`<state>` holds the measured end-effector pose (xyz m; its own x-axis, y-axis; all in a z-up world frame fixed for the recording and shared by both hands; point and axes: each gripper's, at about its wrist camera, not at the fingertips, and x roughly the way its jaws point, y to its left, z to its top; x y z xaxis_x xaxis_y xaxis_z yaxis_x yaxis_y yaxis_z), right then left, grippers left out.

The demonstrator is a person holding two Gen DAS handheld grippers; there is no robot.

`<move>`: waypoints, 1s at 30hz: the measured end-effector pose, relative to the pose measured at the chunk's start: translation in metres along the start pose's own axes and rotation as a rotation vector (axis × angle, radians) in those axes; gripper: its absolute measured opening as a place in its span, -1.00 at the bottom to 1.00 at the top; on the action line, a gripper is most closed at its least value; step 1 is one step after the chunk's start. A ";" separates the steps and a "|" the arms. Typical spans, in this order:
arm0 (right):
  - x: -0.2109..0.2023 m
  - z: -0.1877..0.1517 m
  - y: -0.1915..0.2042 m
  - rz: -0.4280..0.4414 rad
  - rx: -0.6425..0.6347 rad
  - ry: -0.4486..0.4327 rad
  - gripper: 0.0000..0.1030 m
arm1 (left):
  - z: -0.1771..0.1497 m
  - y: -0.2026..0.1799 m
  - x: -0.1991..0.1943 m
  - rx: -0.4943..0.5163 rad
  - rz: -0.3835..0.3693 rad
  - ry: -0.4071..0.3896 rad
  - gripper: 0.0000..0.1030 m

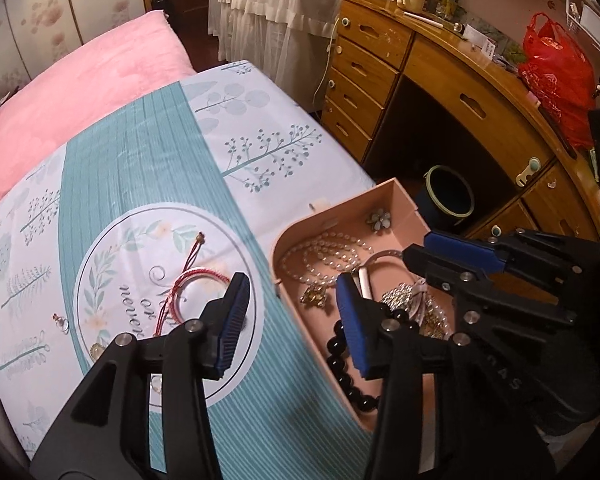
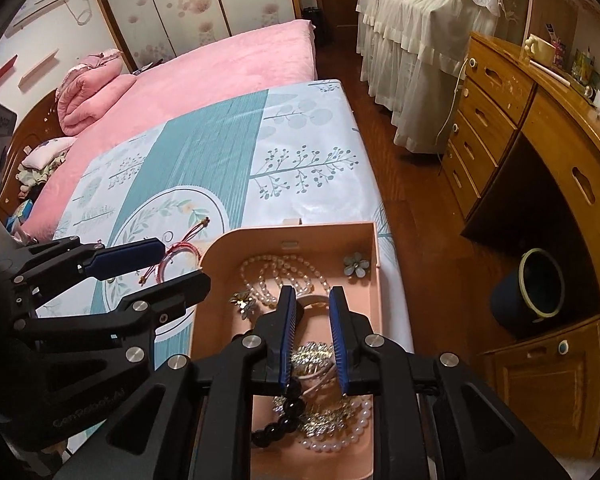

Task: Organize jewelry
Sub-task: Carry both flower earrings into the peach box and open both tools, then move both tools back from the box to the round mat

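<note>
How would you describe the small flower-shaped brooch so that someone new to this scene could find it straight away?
Start at the table with the teal leaf-print cloth and find the open pink box at its near edge. Look into the box's far corner, beyond the pearl necklace: the flower brooch lies there alone. Unlike the gold, sparkly pieces and black beads heaped nearer, it is pale blue-grey with flat petals.

The right gripper (image 2: 313, 336) hangs over the pink jewelry box (image 2: 370, 240), its blue pads slightly apart with nothing pinched between them. Below lie a pearl necklace (image 2: 268, 276), a black bead bracelet (image 2: 278, 426) and gold brooches (image 2: 314, 354) — a flower brooch (image 2: 356, 264) sits in the far corner. The left gripper (image 2: 172, 262) reaches over the table (image 2: 300, 160) beside the box — a red cord bracelet (image 2: 182, 250) lies just beyond it.
</note>
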<state>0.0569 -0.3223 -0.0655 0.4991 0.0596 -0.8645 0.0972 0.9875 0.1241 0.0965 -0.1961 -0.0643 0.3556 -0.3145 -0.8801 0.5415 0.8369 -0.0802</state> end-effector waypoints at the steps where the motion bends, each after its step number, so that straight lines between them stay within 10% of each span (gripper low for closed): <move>1: -0.001 -0.002 0.001 0.001 0.000 -0.001 -0.66 | -0.001 0.003 0.000 -0.006 0.003 0.004 -0.19; 30: -0.003 -0.015 0.136 0.243 -0.235 0.057 -0.67 | -0.112 0.180 -0.041 -0.457 0.230 0.065 -0.19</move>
<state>0.0560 -0.1862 -0.0536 0.4335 0.2991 -0.8501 -0.2229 0.9496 0.2205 0.0943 0.0172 -0.0954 0.3708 -0.0830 -0.9250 0.0614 0.9960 -0.0647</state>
